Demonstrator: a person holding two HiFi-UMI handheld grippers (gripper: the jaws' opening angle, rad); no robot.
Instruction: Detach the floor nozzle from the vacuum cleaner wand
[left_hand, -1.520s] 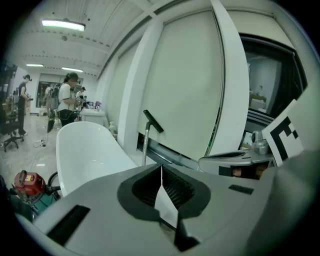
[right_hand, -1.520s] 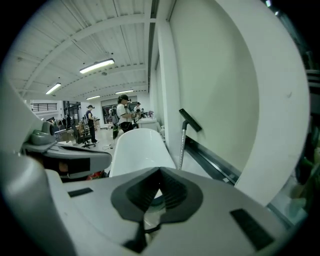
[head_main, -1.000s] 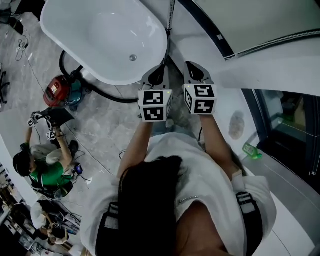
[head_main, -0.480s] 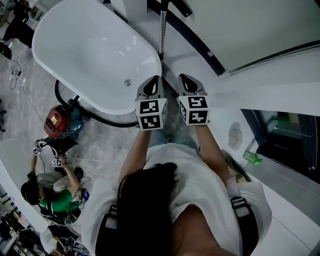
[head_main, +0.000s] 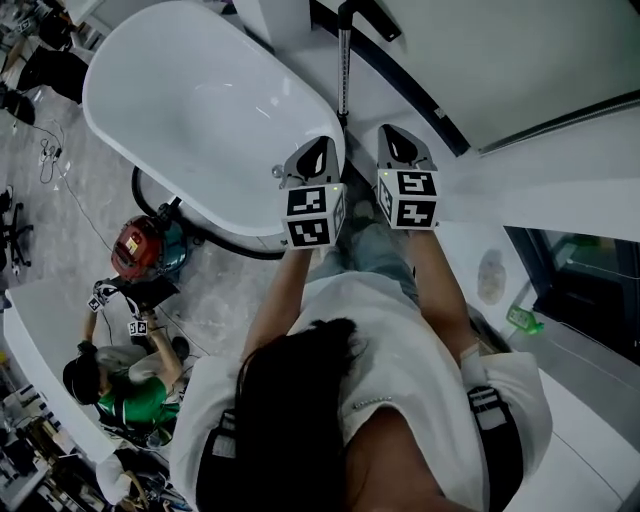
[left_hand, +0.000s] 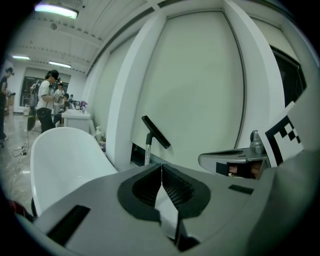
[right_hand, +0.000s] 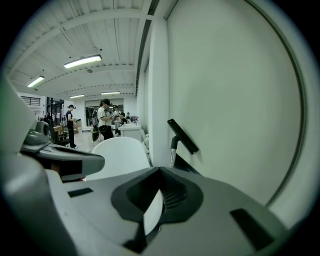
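Head view: set overhead, aimed steeply down; tub (head_main: 200, 100) at 10 o'clock, nozzle (head_main: 378, 20) at 12.
Left gripper view: aimed at the wall (left_hand: 200, 75); nozzle seen distant, centred.
Right gripper view: aimed likewise.
Shared: tub and nozzle are shown in all three.

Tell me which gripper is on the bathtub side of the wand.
The left gripper: it overlaps the bathtub rim, while the right gripper sits on the wall side of the wand.
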